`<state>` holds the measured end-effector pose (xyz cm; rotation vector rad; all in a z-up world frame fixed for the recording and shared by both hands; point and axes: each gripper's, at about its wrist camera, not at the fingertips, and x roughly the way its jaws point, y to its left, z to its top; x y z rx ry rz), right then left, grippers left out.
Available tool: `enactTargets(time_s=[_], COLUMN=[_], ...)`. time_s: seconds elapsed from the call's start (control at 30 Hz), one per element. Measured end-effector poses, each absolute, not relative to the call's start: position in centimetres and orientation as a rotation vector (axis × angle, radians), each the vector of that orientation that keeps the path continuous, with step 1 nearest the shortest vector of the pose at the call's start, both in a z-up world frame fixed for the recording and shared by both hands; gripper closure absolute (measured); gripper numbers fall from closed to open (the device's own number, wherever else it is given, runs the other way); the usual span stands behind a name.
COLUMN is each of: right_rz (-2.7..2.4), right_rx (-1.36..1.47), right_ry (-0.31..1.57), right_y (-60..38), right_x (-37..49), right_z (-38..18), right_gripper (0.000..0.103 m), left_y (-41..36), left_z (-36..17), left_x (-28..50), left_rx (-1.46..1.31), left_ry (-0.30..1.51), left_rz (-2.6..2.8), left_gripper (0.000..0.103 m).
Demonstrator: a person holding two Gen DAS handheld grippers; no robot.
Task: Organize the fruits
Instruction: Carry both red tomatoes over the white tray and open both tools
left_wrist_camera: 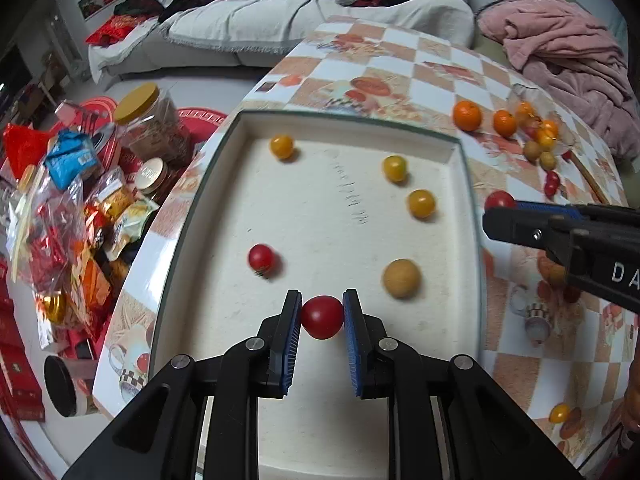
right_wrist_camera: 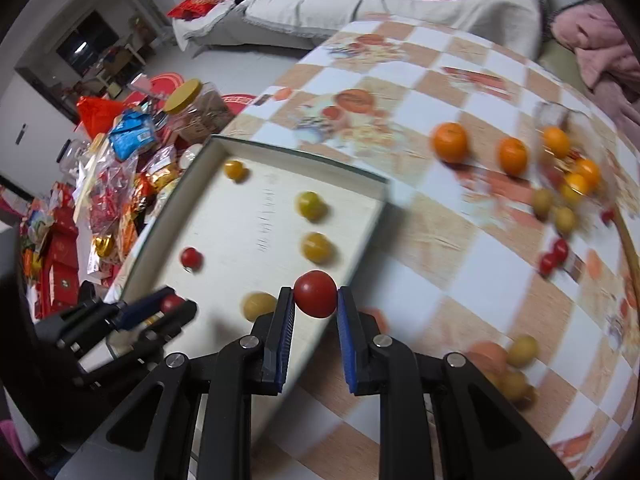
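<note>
Left gripper (left_wrist_camera: 322, 312) clamps a red cherry tomato (left_wrist_camera: 322, 317) over the white tray (left_wrist_camera: 460, 148). Right gripper (right_wrist_camera: 316, 300) clamps another red tomato (right_wrist_camera: 315, 293) at the tray's right edge. Checkered fruit-print tablecloth (left_wrist_camera: 432, 92); tangerines (right_wrist_camera: 451, 142) loose on it. White-covered sofa (left_wrist_camera: 280, 12) behind, snack clutter (left_wrist_camera: 80, 208) left.
</note>
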<state>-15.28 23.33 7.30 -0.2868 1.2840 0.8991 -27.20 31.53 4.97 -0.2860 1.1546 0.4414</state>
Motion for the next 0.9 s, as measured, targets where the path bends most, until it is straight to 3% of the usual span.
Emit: enactTargets(time_s=[0.67,0.73,0.77,0.8,0.9], right_rz=[0.888,0.900,0.904,0.907,0.921], right_rx=[-0.471,-0.467,-0.464,-0.459,-0.433], right_ry=[1.329,1.336,1.335,1.328,1.298], right_y=[29.9,30.0,30.0,30.0,29.7], right_x=[-16.8,-16.9,-16.9,-16.9,-17.1], right_z=[2.2,2.3,2.5,2.9,4.2], right_gripper=[0.078,0.074,0.067,0.057,0.037], left_y=[32.2,32.2,32.2,32.3,32.3], left_z=[1.8,1.8,1.9,2.0,2.3], left_x=[-28.9,-28.9,-29.0,-29.2,-29.4], left_rx=[-0.275,-0.256,-0.251,-0.249,-0.242], left_ry=[1.194,1.197,1.197,1.184,1.177], left_rz=[0.448,0.460,0.465,0.474,0.477], left_gripper=[0.079,0.067,0.043,0.033,0.033])
